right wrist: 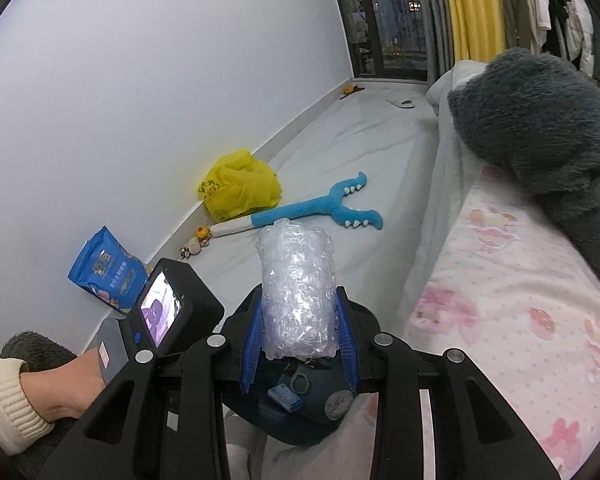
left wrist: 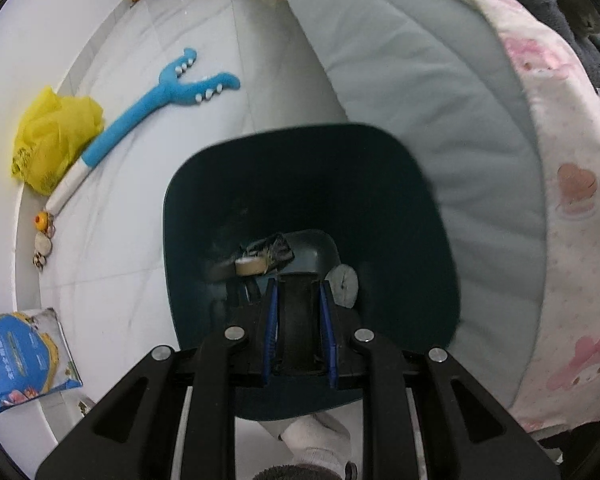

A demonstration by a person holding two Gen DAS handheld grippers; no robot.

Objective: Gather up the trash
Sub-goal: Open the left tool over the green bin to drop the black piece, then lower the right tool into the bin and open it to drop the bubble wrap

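Holding bubble wrap (right wrist: 298, 296) over dark bin (left wrist: 420, 216), tape roll (left wrist: 251, 267) inside

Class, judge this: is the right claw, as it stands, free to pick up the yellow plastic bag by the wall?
Probably not yet: the right claw is shut on a bubble wrap roll, though the floor toward the yellow plastic bag looks open.

Even, cool, diffuse indoor light fills both fisheye views, with soft, faint shadows. The window (right wrist: 392, 20) in the right wrist view is dark, showing small lit points outside. The white wall (right wrist: 140, 100) appears evenly bright, without glare. Inside the dark bin (left wrist: 312, 216) the left wrist view turns dim, and its rim looks smeared. Straight edges bend toward black rounded corners.
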